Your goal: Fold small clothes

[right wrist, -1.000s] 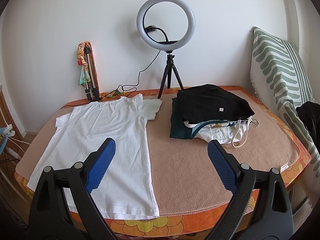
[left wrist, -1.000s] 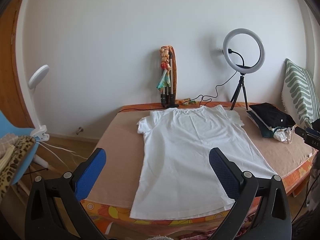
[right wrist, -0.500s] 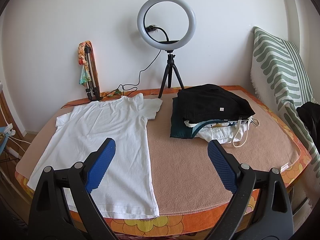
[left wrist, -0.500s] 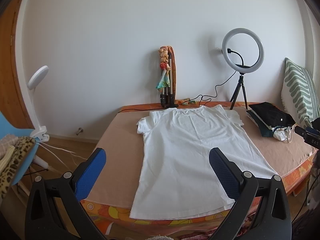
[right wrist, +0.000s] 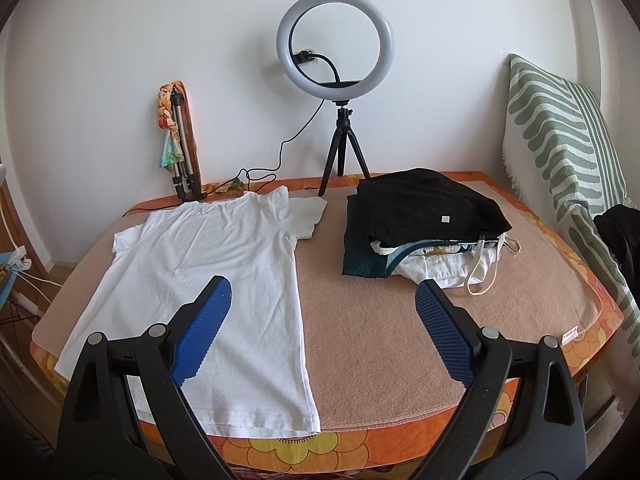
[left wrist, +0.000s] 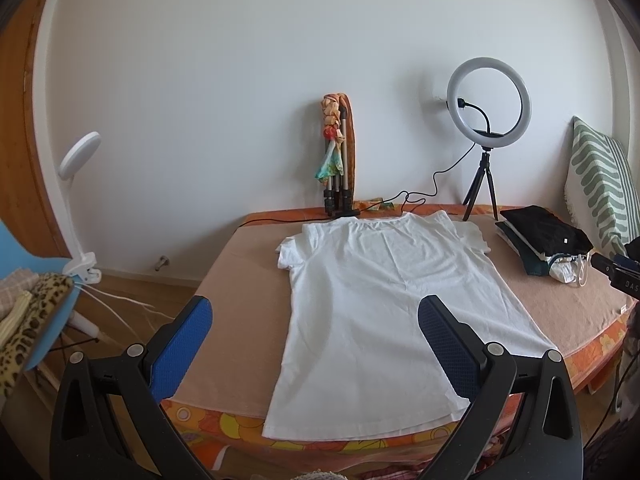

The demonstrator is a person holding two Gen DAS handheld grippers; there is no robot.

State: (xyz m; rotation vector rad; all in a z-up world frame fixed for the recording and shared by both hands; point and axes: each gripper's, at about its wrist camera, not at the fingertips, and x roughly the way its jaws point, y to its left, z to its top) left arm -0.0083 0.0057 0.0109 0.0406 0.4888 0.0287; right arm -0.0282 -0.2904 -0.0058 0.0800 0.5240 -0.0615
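Table with tan cover fills both views. White T-shirt lies flat on its left half, unfolded, hem at near edge, collar toward wall. Stack of folded clothes sits apart, right of shirt. Ring light at back. Left gripper and right gripper hover near hem, both spread wide, holding nothing. Step: approach before first fold. Next move likely needs pinching hem corners or side edge.

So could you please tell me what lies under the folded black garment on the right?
Under the folded black garment lie a dark teal piece and white clothing with straps; their covered parts stay hidden.
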